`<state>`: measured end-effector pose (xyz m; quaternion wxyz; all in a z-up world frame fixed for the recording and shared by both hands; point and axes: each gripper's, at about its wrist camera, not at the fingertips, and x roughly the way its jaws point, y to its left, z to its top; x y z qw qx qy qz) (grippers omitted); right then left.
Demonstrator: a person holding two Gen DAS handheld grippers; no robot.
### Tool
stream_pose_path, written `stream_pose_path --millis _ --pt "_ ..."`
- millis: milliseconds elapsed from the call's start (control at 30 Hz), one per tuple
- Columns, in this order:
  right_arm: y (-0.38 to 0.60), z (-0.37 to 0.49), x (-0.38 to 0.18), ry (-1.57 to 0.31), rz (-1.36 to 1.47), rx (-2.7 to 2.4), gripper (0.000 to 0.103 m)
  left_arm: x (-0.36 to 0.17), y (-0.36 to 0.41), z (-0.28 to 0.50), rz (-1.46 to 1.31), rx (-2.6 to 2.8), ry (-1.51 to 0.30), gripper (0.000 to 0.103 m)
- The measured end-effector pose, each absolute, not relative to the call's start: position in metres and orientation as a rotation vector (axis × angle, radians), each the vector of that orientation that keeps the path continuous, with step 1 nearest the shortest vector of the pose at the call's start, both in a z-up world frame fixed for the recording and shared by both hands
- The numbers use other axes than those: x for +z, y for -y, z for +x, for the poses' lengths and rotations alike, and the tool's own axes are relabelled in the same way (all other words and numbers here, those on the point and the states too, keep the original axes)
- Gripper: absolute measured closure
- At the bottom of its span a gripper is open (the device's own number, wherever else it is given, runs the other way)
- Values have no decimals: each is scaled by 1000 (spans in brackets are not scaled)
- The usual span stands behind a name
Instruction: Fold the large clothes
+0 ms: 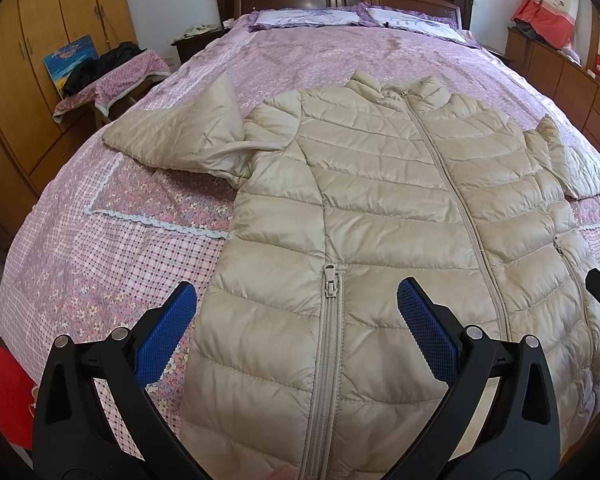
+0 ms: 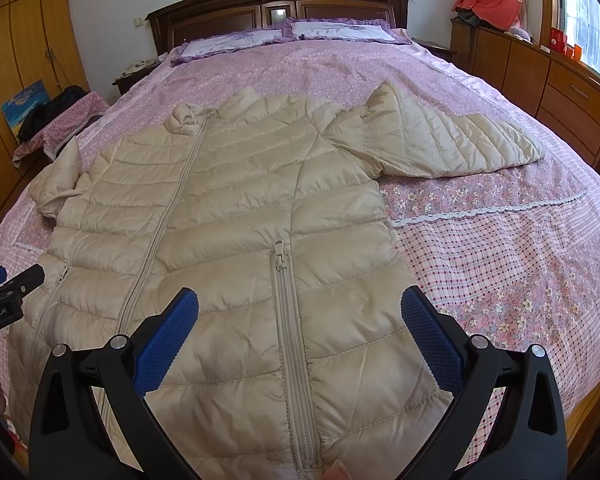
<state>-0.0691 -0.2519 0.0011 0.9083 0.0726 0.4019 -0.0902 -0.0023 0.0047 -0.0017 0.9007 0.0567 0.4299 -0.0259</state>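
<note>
A beige quilted puffer jacket (image 1: 380, 200) lies front-up and zipped on the bed, collar toward the headboard, both sleeves spread outward. In the left wrist view its left sleeve (image 1: 180, 132) bends out to the left. My left gripper (image 1: 296, 300) hovers open over the jacket's lower left part, around a pocket zipper (image 1: 331, 280), with nothing between its blue pads. The jacket (image 2: 240, 208) fills the right wrist view, where its right sleeve (image 2: 452, 144) stretches right. My right gripper (image 2: 300, 304) is open above the lower right pocket zipper (image 2: 278, 256). The other gripper (image 2: 8, 292) shows at the left edge.
The bed (image 1: 120, 240) has a pink floral and checked cover, with two pillows (image 2: 284, 34) by the dark wooden headboard (image 2: 276, 4). A wardrobe (image 1: 40, 20) and a covered stool with dark clothes (image 1: 112, 68) stand left. A low wooden cabinet (image 2: 540, 76) runs along the right.
</note>
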Motion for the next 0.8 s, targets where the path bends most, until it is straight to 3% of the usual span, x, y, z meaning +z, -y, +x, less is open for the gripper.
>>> stream_pose_path --millis 800 --pt "251 -70 0 -832 148 -186 5 -1 -5 -2 115 -53 -891 3"
